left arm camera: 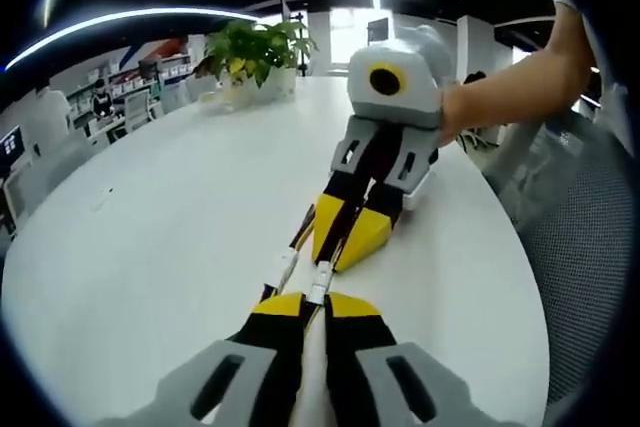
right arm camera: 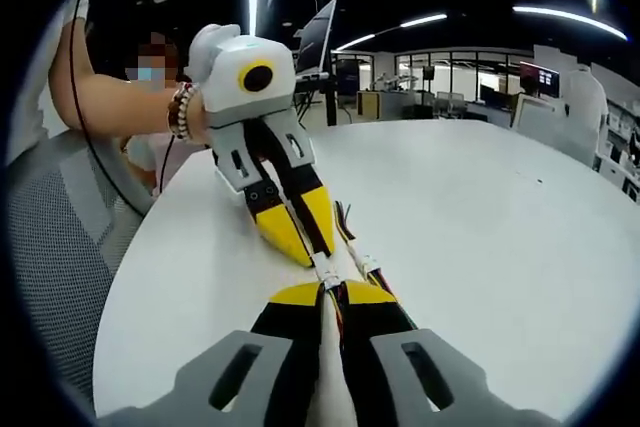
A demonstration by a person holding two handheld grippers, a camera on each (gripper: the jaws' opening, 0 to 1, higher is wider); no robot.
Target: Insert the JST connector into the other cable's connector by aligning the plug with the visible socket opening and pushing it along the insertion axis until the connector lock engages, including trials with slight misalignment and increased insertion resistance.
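White and round-edged, the counter [left arm camera: 150,237] stretches through an open office under strip lights. From the left gripper view we see a potted plant [left arm camera: 255,52] at the far edge, the left hand-held gripper [left arm camera: 308,299] clamped on a white JST connector [left arm camera: 320,277], and the right hand-held gripper [left arm camera: 345,247] pinching its cable [left arm camera: 300,232] opposite. From the right gripper view we see monitors beyond the counter [right arm camera: 480,207], a mesh chair [right arm camera: 60,247], and the right hand-held gripper [right arm camera: 330,292] closed on the connector [right arm camera: 325,269] meeting the left hand-held gripper [right arm camera: 300,242].
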